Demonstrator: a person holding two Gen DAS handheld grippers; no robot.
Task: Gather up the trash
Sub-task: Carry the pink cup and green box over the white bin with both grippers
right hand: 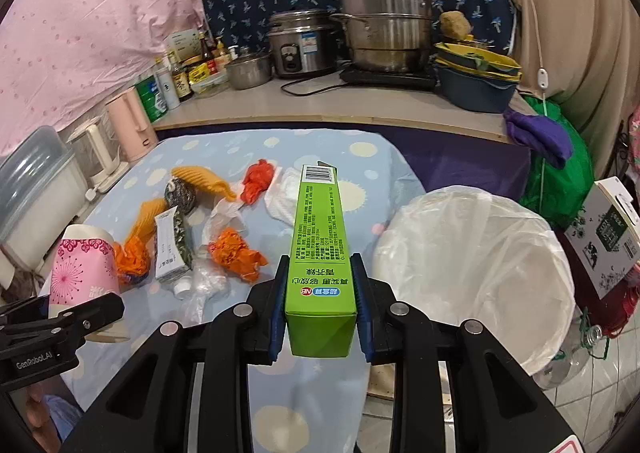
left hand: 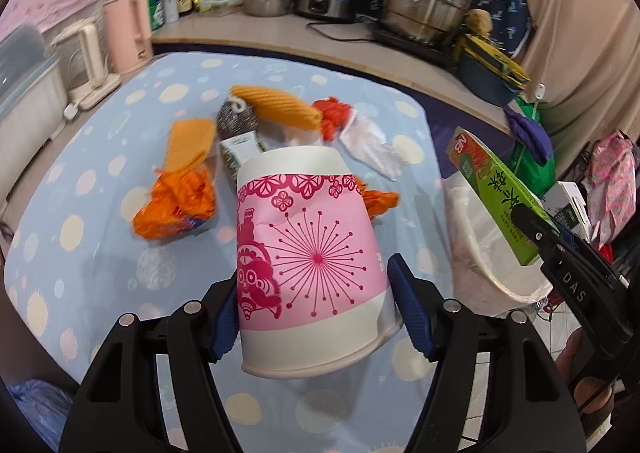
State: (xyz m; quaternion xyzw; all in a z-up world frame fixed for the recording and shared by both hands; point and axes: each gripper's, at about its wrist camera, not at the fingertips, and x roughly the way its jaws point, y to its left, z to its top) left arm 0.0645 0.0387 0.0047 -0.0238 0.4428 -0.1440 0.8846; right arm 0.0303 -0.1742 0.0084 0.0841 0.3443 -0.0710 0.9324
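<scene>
Between my two hands, over the dotted blue surface point(right hand: 224, 157), the collecting is only partly done. My left hand-held gripper point(left hand: 316, 313) is clamped on a pink paper cup point(left hand: 308, 237), held upside down with its rim toward me, above the surface. My right hand-held gripper point(right hand: 320, 309) is closed on a long green box point(right hand: 320, 237), which points away from me and hangs just beside the bin point(right hand: 472, 261), not yet over its mouth.

I judge both pieces are on their way to the bin and neither has been dropped. Plenty is left on the surface: two orange wrappers point(right hand: 236, 253), a red wrapper point(right hand: 258, 181), two yellow-orange ribbed pieces point(right hand: 204, 179), a steel scourer point(right hand: 180, 195), a white tube point(right hand: 168, 249) with a small cap, a white crumpled bag point(right hand: 286, 197) and some clear plastic film point(right hand: 204, 285). They lie in a loose heap, several touching or overlapping.

As for containers, the bin is lined with a thin white bag. From the right wrist view the liner looks bare where I can see it, but I cannot see to its bottom. The cup's inside is hidden from me.
</scene>
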